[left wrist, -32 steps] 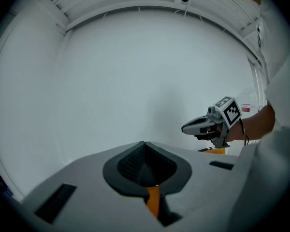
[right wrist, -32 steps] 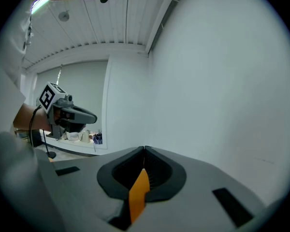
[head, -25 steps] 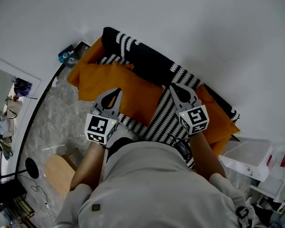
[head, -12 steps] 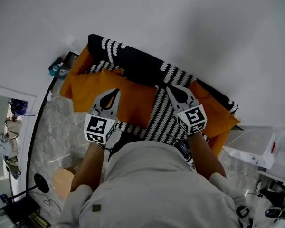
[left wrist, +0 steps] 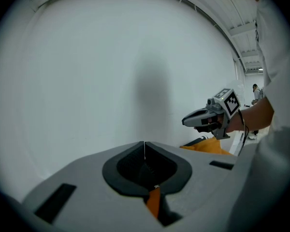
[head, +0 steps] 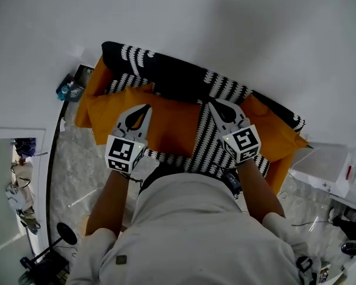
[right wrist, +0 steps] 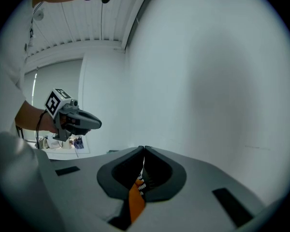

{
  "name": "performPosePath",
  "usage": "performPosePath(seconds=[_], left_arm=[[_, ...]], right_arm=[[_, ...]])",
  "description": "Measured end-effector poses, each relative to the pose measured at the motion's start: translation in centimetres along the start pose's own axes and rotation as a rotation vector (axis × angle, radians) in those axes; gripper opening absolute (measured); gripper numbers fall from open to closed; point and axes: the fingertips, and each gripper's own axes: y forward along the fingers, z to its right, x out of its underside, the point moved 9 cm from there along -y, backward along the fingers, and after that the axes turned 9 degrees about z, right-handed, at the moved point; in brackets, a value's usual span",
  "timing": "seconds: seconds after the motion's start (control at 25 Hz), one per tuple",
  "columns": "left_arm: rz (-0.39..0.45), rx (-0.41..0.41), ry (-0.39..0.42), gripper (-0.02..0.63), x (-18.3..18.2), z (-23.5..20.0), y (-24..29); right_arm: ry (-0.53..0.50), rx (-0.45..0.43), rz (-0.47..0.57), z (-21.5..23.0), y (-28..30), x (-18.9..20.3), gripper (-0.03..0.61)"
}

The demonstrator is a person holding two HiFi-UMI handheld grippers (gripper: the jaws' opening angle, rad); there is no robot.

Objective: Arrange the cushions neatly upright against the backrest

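Hovering over sofa | left gripper [head: 143, 109] clenched, empty; right gripper [head: 213, 106] likewise | orange cushion [head: 169, 123] flat on seat, 12 o'clock of both; backrest [head: 178, 79] beyond | likely light, soft, floppy: pinch upper corners.

On my feed there's a plain white wall [head: 225, 28], grey marbled floor [head: 77, 177] at left with a round black stand base [head: 65, 233], and a clear plastic bin [head: 323, 168] at right.
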Motion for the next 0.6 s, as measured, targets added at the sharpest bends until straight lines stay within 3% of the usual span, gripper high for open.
performPosePath(seconds=[0.32,0.6], left_arm=[[-0.106,0.088,0.024,0.012,3.5,-5.5,4.3],[-0.203,0.189,0.062,0.015,7.6,-9.2,8.6]], right_arm=[[0.015,0.025,-0.069,0.8,5.7,3.2,0.031],[0.028,-0.023,-0.134,2.2,10.0,7.6,0.039]])
